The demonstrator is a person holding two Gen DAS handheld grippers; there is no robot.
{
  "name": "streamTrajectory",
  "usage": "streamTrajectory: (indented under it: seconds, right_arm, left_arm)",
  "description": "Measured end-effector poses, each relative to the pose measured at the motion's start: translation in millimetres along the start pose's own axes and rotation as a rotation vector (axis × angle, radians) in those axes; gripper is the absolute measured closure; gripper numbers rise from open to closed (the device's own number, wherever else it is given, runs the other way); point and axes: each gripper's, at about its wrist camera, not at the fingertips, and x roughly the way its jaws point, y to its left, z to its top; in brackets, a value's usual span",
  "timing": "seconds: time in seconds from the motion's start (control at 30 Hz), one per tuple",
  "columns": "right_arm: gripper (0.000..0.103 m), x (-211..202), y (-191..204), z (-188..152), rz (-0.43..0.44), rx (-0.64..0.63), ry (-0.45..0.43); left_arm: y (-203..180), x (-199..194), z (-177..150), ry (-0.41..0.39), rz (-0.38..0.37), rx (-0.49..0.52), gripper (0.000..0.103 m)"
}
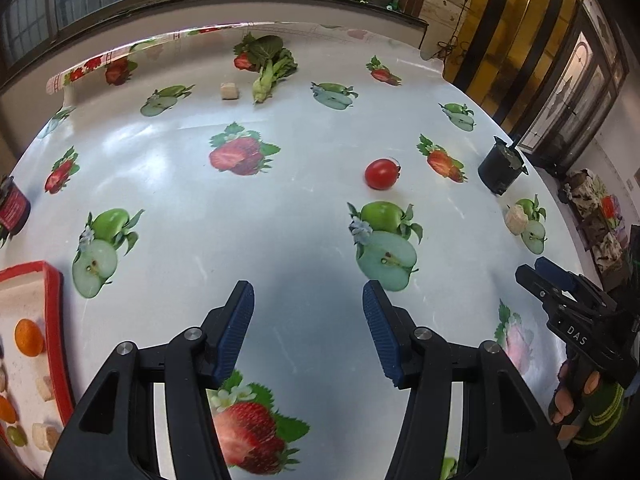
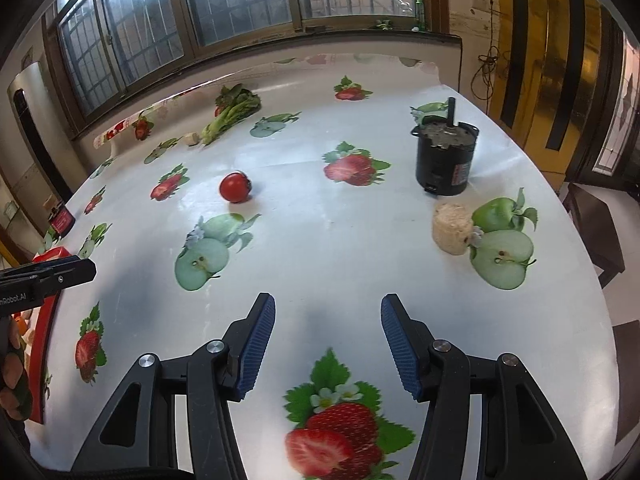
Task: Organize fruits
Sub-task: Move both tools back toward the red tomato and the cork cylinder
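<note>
A red tomato (image 1: pixel 381 174) lies loose on the fruit-print tablecloth, ahead and right of my left gripper (image 1: pixel 308 328), which is open and empty. It also shows in the right wrist view (image 2: pixel 235 187), ahead and left of my right gripper (image 2: pixel 328 344), also open and empty. A red-rimmed tray (image 1: pixel 54 320) at the left holds an orange piece (image 1: pixel 29 337), beige cubes and a green grape (image 1: pixel 16 435). The right gripper shows in the left wrist view (image 1: pixel 536 276), the left gripper in the right wrist view (image 2: pixel 90 269).
A black motor-like cylinder (image 2: pixel 443 160) stands at the right, with a beige puffed cake (image 2: pixel 452 234) in front of it. A leafy green vegetable (image 1: pixel 270 66) and a beige cube (image 1: pixel 230 91) lie at the far side. A dark jar (image 1: pixel 14 208) stands at the left edge.
</note>
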Motion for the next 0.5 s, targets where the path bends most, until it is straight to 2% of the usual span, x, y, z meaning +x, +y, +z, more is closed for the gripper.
streamTrajectory:
  seconds: [0.33, 0.5]
  right_arm:
    - [0.045, 13.6, -63.6, 24.2, -0.083, 0.067, -0.030]
    - [0.045, 34.5, -71.5, 32.4, -0.091, 0.065, -0.006]
  left_arm:
    - [-44.2, 60.2, 40.4, 0.027, -0.030, 0.021, 0.048]
    - [-58.9, 82.7, 62.2, 0.034, -0.053, 0.012, 0.048]
